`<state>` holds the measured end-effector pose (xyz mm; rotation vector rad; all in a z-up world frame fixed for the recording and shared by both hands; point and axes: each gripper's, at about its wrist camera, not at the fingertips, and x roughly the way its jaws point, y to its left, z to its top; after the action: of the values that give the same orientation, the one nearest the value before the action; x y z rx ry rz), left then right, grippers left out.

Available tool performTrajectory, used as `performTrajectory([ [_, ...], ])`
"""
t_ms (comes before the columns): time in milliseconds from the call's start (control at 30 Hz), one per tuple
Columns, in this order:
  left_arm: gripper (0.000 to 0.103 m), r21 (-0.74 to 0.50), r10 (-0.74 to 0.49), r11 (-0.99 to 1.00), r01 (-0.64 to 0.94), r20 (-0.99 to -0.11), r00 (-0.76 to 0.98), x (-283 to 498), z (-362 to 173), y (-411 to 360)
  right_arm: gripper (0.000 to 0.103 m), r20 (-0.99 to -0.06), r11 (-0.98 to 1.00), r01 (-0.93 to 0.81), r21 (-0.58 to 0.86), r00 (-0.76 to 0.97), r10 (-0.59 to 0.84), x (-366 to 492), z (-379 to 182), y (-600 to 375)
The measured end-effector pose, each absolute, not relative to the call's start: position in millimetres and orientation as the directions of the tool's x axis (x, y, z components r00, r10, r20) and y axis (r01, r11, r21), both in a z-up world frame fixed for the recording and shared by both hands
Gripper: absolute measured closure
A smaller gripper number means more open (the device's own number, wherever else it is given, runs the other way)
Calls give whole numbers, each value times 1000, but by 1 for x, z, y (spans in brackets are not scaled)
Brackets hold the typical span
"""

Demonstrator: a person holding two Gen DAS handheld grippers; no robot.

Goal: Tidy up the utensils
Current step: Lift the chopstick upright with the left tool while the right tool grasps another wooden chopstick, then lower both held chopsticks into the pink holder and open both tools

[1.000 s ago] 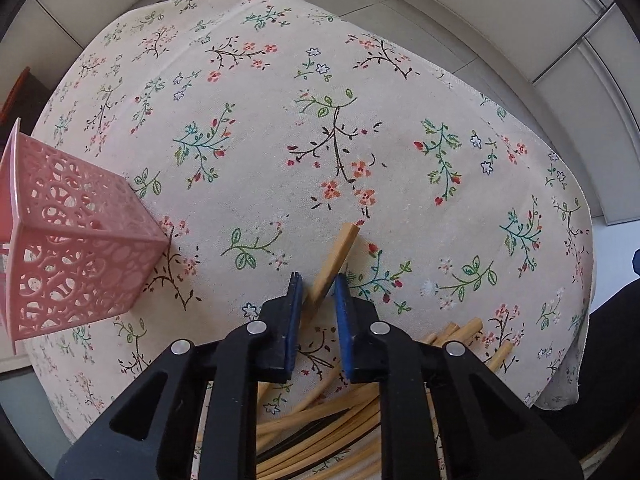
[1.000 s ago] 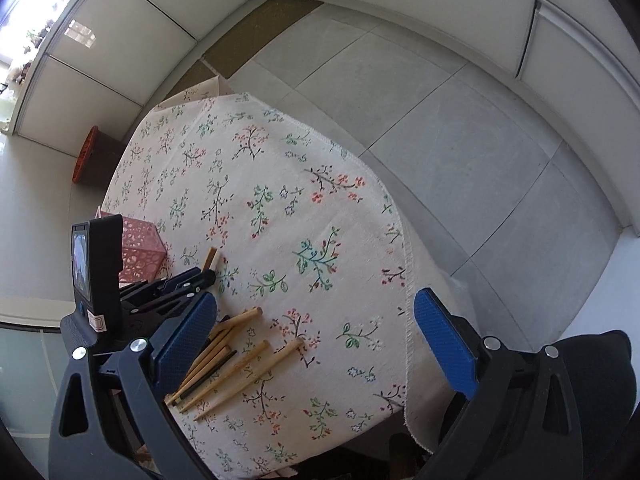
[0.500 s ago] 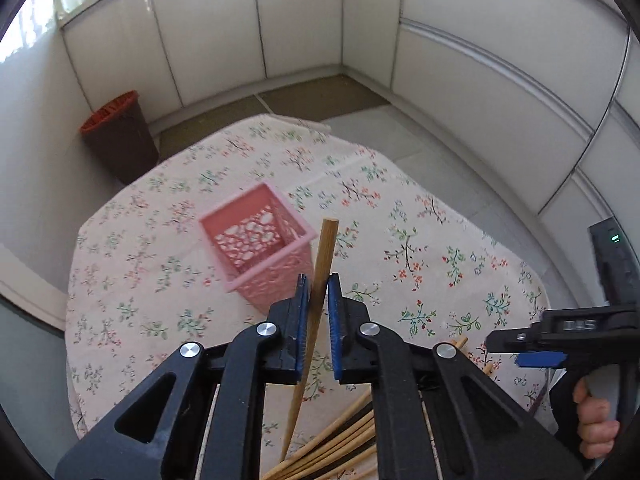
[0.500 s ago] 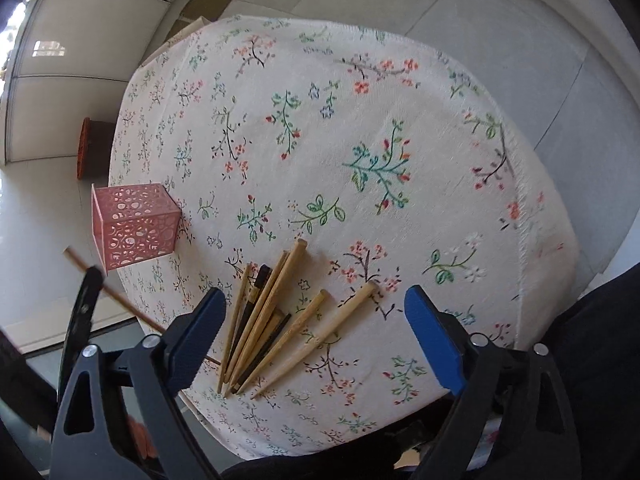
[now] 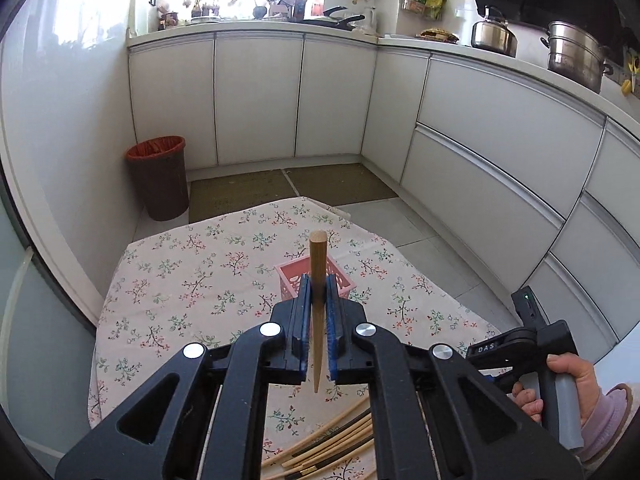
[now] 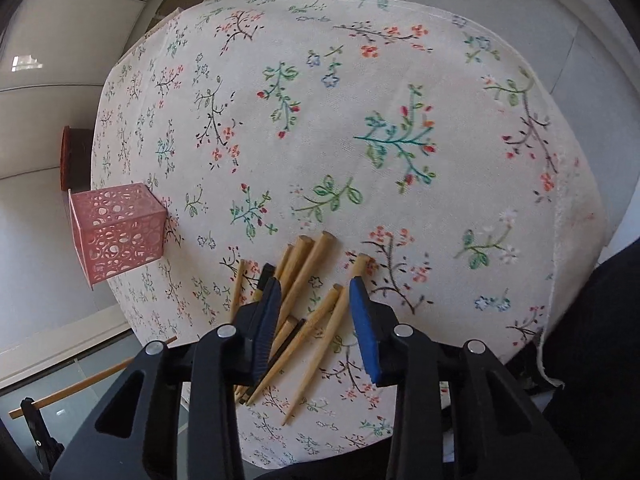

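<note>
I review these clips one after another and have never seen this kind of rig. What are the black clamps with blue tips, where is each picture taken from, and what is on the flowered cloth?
No robot here: a person holds a hand-worked gripper in each hand, each with a wide-angle camera looking out along its two fingers.

The left wrist view shows the left gripper shut on one wooden chopstick, lifted clear of the table, with the pink basket behind it. The person's other hand shows at lower right.

The right wrist view looks down on the tablecloth. The right gripper hangs over the loose chopsticks. Its jaws have just been closing around a few, with no clear contact yet. The basket stands at the left.
</note>
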<state>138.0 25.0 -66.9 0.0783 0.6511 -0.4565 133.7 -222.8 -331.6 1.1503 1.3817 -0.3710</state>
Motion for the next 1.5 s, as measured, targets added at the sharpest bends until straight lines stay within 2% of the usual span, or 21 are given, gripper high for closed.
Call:
performTrajectory([
  [200, 97, -108, -440, 879, 465, -564, 699, 129, -61, 30, 69, -924, 455, 829, 326, 178, 338, 128, -342, -216],
  [400, 97, -134, -452, 878, 459, -546, 705, 127, -55, 44, 85, -948, 453, 848, 276, 162, 274, 144, -347, -208],
  [533, 97, -136, -441, 886, 443, -538, 718, 125, -51, 50, 93, -958, 460, 853, 245, 141, 249, 154, -348, -201],
  [767, 97, -155, -422, 901, 406, -533, 733, 120, -42, 54, 95, -902, 406, 824, 395, 264, 342, 137, -341, -218],
  [933, 97, -184, -420, 905, 383, -529, 737, 118, -36, 55, 95, -878, 523, 707, 477, 360, 314, 118, -289, -219],
  [1067, 97, -190, -401, 915, 355, -528, 749, 119, -28, 52, 95, -839, 632, 575, 520, 483, 251, 107, -227, -207],
  [1267, 97, -186, -376, 926, 328, -515, 770, 123, -11, 42, 95, -724, 709, 418, 567, 664, 188, 106, -134, -211],
  [1500, 97, -167, -328, 945, 283, -499, 802, 150, 2, 24, 95, -613, 775, 306, 553, 780, 130, 129, -62, -216],
])
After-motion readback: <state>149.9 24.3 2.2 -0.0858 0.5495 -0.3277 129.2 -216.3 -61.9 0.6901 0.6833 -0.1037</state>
